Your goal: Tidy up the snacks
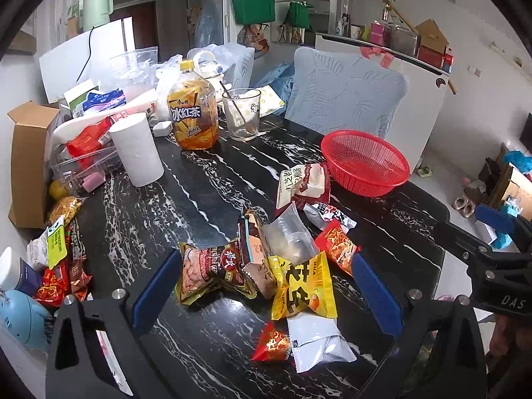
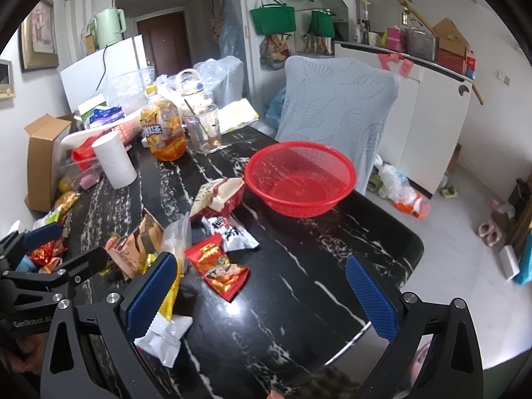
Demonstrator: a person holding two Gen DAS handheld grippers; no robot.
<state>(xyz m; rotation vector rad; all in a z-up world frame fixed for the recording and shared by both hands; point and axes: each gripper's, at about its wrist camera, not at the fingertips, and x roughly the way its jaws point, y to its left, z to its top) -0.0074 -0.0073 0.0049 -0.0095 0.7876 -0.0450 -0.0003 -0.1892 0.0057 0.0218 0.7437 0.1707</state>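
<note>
Several snack packets lie loose on the black marble table (image 1: 199,199): a yellow packet (image 1: 304,287), a brown peanut packet (image 1: 212,271), a white packet (image 1: 319,342), small red packets (image 1: 337,244) and a beige-and-maroon bag (image 1: 304,184). An empty red mesh basket (image 1: 364,161) stands at the far right; it also shows in the right wrist view (image 2: 299,179). My left gripper (image 1: 267,296) is open, hovering over the packet pile. My right gripper (image 2: 262,296) is open above bare table, right of a red packet (image 2: 217,266) and the white packet (image 2: 164,335).
An iced-tea bottle (image 1: 193,116), a glass with a spoon (image 1: 241,113), a paper roll (image 1: 136,151) and more packets (image 1: 61,266) crowd the table's left and back. A covered chair (image 1: 345,96) stands behind the basket. The table edge is at right (image 2: 415,242).
</note>
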